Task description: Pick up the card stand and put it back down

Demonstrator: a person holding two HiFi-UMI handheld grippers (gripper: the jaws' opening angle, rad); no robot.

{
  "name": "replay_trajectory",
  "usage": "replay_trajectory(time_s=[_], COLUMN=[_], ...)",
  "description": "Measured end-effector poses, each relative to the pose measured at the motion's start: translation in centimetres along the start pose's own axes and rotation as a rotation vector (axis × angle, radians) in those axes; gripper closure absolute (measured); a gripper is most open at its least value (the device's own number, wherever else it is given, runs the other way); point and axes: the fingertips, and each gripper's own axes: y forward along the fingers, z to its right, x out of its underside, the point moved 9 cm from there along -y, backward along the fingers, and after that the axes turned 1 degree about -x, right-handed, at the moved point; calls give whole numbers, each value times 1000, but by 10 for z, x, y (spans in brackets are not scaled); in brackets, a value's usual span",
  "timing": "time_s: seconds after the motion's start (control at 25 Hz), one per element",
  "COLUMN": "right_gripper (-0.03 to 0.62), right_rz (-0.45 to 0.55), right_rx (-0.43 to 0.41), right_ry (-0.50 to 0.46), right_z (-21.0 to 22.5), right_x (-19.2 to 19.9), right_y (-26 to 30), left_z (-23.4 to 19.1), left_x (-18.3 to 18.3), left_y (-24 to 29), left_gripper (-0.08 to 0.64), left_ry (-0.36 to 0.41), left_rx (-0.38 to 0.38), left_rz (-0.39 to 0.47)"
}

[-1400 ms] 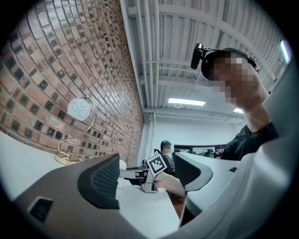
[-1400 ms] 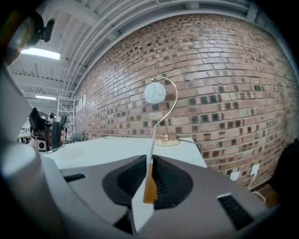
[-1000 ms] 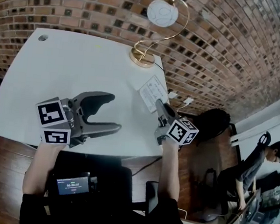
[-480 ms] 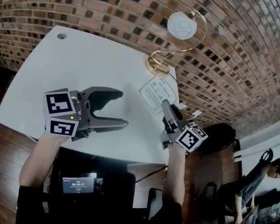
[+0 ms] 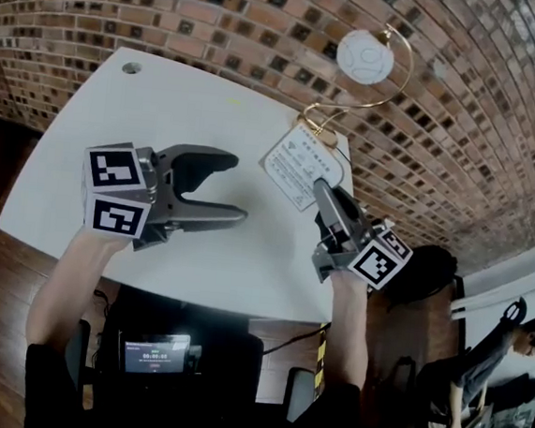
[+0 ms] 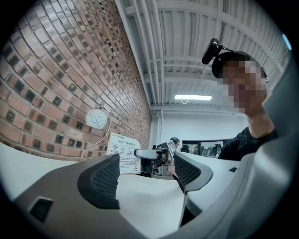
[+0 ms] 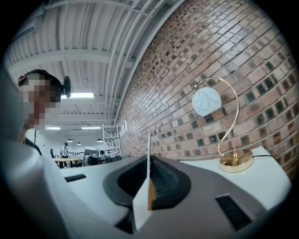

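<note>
Card stand (image 5: pixel 298 164) is at the right side of the white table (image 5: pixel 194 98), in front of the gold lamp (image 5: pixel 365 58) by the brick wall — the lamp's base is partly hidden behind it. Left gripper (image 5: pixel 227 190) hangs over the table's middle, jaws wide and empty. The right gripper (image 5: pixel 322 187) has its jaws nearly together — pinching the stand's lower edge, card upright between the pads.

left gripper (image 6: pixel 145 172), jaws apart above white table (image 6: pixel 148 205), card stand (image 6: pixel 122 158) beyond in right gripper (image 6: pixel 139 153), lamp (image 6: pixel 97 119) behind
</note>
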Motion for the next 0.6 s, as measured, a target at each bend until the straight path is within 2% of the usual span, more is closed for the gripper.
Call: replay_trajectory(time_s=[0.16,0.48,0.6], right_gripper=[568,568,568], right_rz=[-10,-2,13], right_rx=[-31,-93,-116], right_ry=[-16,39,31], right_z=[2,13,16], right_x=[-6,-12,-12], right_y=[13,43,46], left_z=[-12,-49,-52], left_x=[-3,-16,-16], left_y=[-2,-15,-16], left_gripper=[201,201,201], left_ry=[-11,-55,-40], left_rx=[7,16,21], left_rz=[2,14,28])
